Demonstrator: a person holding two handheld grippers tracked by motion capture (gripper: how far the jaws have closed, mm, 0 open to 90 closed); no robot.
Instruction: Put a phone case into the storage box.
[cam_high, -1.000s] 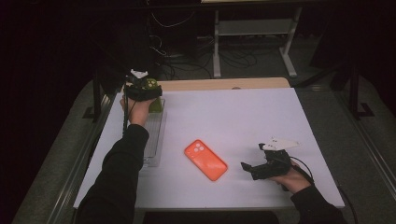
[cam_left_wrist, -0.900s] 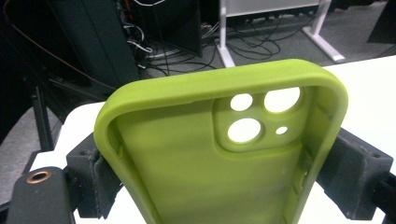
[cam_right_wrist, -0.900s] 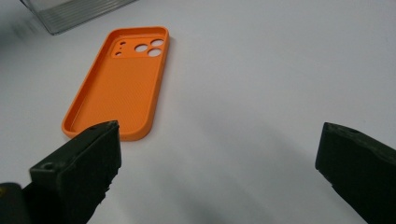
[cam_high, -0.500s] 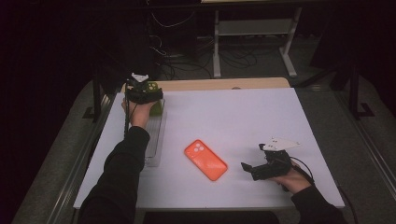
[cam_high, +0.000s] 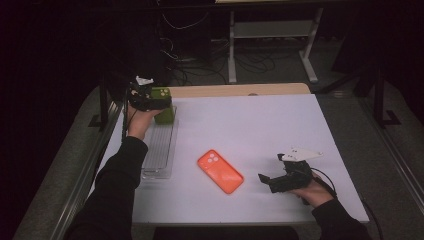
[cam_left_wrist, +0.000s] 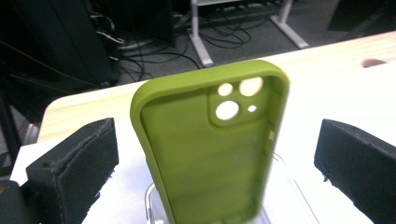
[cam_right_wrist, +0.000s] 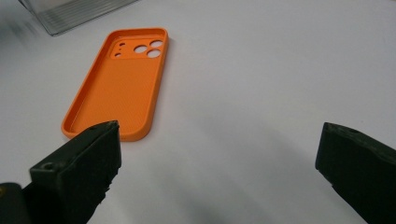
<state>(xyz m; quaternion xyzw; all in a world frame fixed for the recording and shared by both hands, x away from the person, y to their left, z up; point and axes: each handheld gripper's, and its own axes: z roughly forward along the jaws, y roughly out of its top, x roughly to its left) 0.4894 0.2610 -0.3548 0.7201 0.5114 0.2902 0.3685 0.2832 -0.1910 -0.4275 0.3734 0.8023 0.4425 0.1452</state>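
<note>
A green phone case (cam_left_wrist: 212, 140) stands upright in the far end of a clear slotted rack (cam_high: 159, 147) at the table's left; it shows as the green phone case (cam_high: 164, 111) in the high view. My left gripper (cam_high: 157, 100) is at it with jaws that have just been opening; in the left gripper view both pads stand clear of the case between them. An orange phone case (cam_high: 220, 171) lies flat, hollow side up, mid-table, seen again as the orange phone case (cam_right_wrist: 120, 84). My right gripper (cam_high: 270, 181) rests open to its right, with nothing between the jaws.
The white table top (cam_high: 250, 130) ends in a wooden strip (cam_high: 235, 90) at the far side. Behind it are a dark floor, cables and a desk frame (cam_high: 270, 35). A metal rail (cam_high: 95, 160) runs along the table's left edge.
The left gripper has let go of the green case and drawn slightly back from it; the case stays upright in the rack. The right gripper and orange case have not moved.
</note>
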